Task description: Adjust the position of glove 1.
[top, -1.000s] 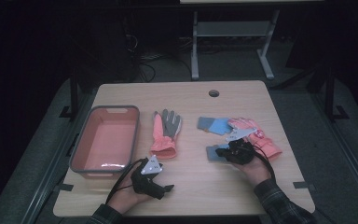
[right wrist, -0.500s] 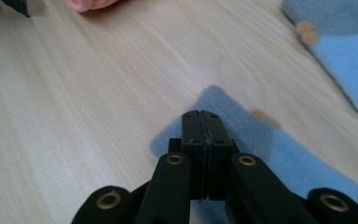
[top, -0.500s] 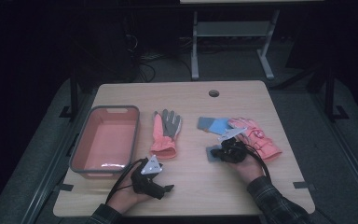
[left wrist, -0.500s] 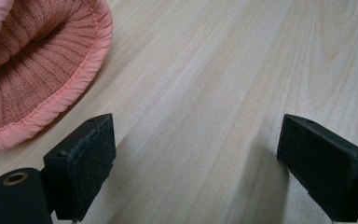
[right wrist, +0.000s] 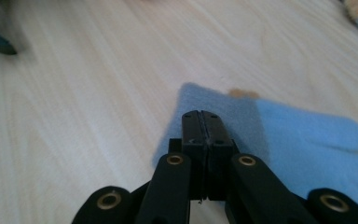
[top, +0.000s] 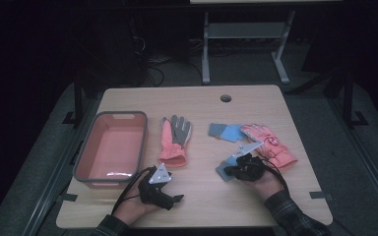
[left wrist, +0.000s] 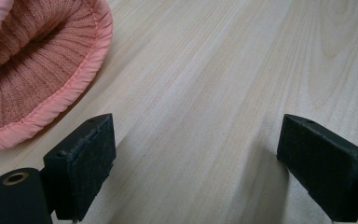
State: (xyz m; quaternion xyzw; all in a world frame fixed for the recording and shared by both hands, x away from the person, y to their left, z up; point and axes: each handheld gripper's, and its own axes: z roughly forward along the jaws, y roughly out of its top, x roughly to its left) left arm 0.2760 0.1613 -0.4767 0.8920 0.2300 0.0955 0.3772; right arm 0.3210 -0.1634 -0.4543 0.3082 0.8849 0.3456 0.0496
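Observation:
A pink glove with a grey palm lies mid-table; its ribbed cuff fills the upper left of the left gripper view. My left gripper stands open just short of that cuff, with bare wood between its pads. My right gripper is shut, its tips low over the grey-blue cuff of a light blue glove that lies flat on the table. I see nothing between its pads. A second blue glove and a pink ski glove lie beyond it.
A pink tray with a grey rim stands at the table's left, with nothing inside. The wooden table has a cable hole near its far edge. Bare wood lies between the two hands.
The right hand has shifted slightly over the blue glove's cuff, jaws staying shut. The left hand has not moved.

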